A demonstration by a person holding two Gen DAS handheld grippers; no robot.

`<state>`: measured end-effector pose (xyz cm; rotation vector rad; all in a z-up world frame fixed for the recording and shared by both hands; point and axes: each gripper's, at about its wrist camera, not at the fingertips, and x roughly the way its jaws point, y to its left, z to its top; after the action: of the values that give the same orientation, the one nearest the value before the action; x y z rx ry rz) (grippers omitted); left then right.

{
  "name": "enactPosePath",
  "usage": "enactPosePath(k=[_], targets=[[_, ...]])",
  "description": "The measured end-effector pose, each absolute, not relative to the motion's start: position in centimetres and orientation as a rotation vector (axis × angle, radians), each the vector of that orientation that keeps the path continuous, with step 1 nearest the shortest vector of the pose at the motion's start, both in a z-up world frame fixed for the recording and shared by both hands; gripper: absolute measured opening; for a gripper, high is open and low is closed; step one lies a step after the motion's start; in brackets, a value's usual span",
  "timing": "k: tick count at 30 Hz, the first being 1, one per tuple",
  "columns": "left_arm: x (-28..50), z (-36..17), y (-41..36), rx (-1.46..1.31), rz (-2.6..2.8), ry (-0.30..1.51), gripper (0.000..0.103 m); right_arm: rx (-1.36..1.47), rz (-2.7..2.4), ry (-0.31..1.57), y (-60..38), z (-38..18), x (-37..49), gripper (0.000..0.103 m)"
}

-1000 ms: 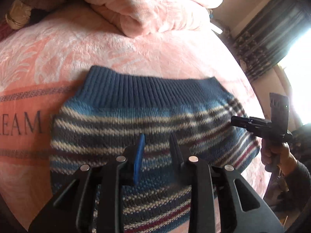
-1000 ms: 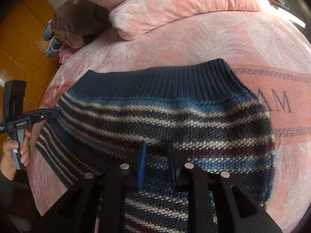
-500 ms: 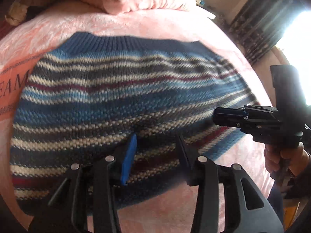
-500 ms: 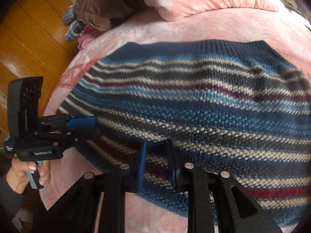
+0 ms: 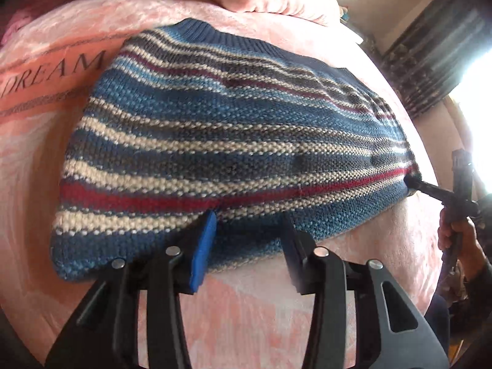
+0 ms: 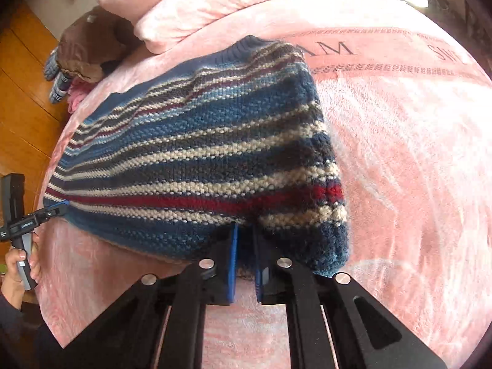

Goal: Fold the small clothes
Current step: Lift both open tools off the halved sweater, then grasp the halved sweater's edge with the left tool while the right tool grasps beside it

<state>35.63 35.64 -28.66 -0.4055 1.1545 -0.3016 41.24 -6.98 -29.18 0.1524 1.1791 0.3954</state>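
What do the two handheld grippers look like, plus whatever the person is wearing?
Both grippers, left gripper and right gripper, are black plastic with cutout frames, silver rivets and blue finger pads. The left gripper's pistol-grip body carries small white lettering. Dark sleeves cover both wrists.

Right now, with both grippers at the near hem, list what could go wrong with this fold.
1. The left gripper has its jaws open astride the hem of the striped knit. Lifting now would probably raise only the corner that the right gripper appears to hold, which would skew the fold.
2. If the left jaws close low, they could pinch the plush pink blanket along with the hem.
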Motion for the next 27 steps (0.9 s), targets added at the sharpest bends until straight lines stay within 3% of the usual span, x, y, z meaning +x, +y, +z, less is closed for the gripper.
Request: enactPosePath(k=[4,5,8,11,14,15,16,18,27], targets=[[34.4,-26.6,39.8,-0.501,-0.245,1.031,0.055,0.228,0.406,1.078,-8.8,-25.9,40.2,0.022],[34.7,-27.6,40.7,-0.528,-0.224,1.063,0.055,0.253,0.382,1.072,-9.8,-25.9,40.2,0.022],[35.6,-30.4,42.1,-0.596,-0.231,1.121,0.042,0.284,0.334,1.177,-11.5,-29.4,41.3,0.021],[35.5,-29.5,44.0,-0.702,-0.277,1.124,0.042,0.323,0.332,1.172,-12.0,-28.9,41.7,0.021],[34.9,-27.4,46.5,-0.747,-0.283,1.095,0.068,0.222,0.332,1.120,-9.9,-25.8,40.9,0.027],[35.0,-26.6,47.4,-0.734,-0.257,1.085,0.079,0.161,0.360,1.098,-8.4,-24.8,40.3,0.035],[35.3,-26.0,48.2,-0.728,-0.231,1.084,0.088,0.097,0.379,1.086,-6.5,-24.1,39.5,0.050],[36.6,-25.9,49.9,-0.747,-0.206,1.124,0.090,-0.033,0.422,1.073,-2.3,-23.5,38.0,0.064],[42.4,-27.8,51.2,-0.770,-0.220,1.255,0.090,-0.322,0.610,1.054,13.1,-24.9,32.0,0.064]])
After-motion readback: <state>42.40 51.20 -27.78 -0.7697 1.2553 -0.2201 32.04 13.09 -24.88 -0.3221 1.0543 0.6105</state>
